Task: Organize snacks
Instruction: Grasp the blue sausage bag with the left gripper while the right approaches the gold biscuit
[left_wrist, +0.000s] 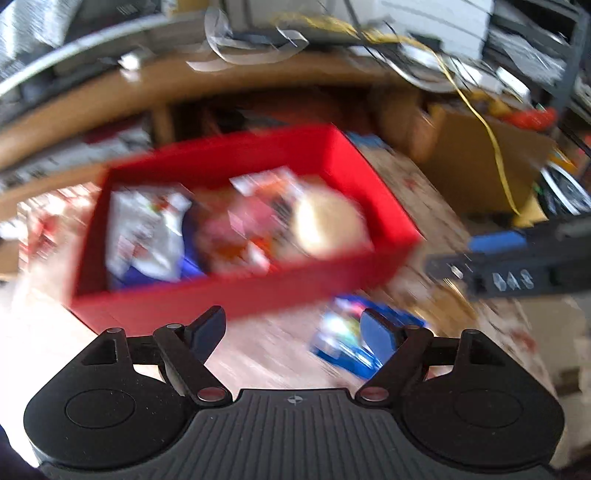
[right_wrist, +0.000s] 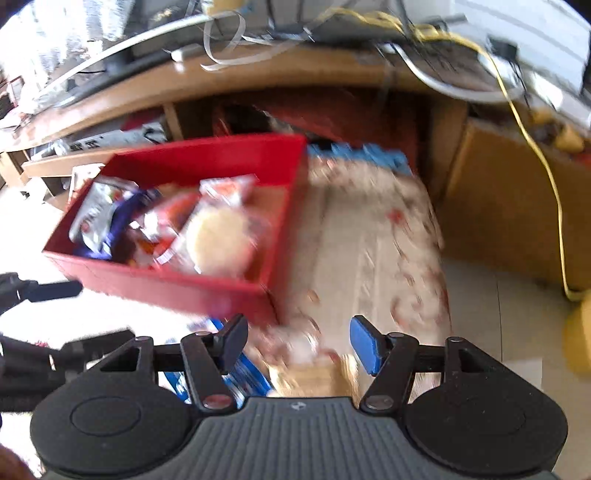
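Note:
A red box (left_wrist: 236, 295) stands on a patterned cloth and holds several snack packs: a white and blue bag (left_wrist: 147, 229), a red pack (left_wrist: 240, 229) and a round pale bun in clear wrap (left_wrist: 328, 225). My left gripper (left_wrist: 295, 332) is open and empty just in front of the box. A blue snack pack (left_wrist: 340, 343) lies on the cloth by its right finger. In the right wrist view the red box (right_wrist: 184, 288) is at the left, with the bun (right_wrist: 221, 240) inside. My right gripper (right_wrist: 299, 339) is open and empty above the cloth; the blue pack (right_wrist: 251, 373) lies under its left finger. Both views are blurred.
A wooden desk (left_wrist: 221, 81) with cables and papers runs behind the box. A cardboard box (left_wrist: 480, 166) stands at the right. The right gripper's black body (left_wrist: 517, 269) shows at the left view's right edge. The patterned cloth (right_wrist: 369, 258) stretches right of the red box.

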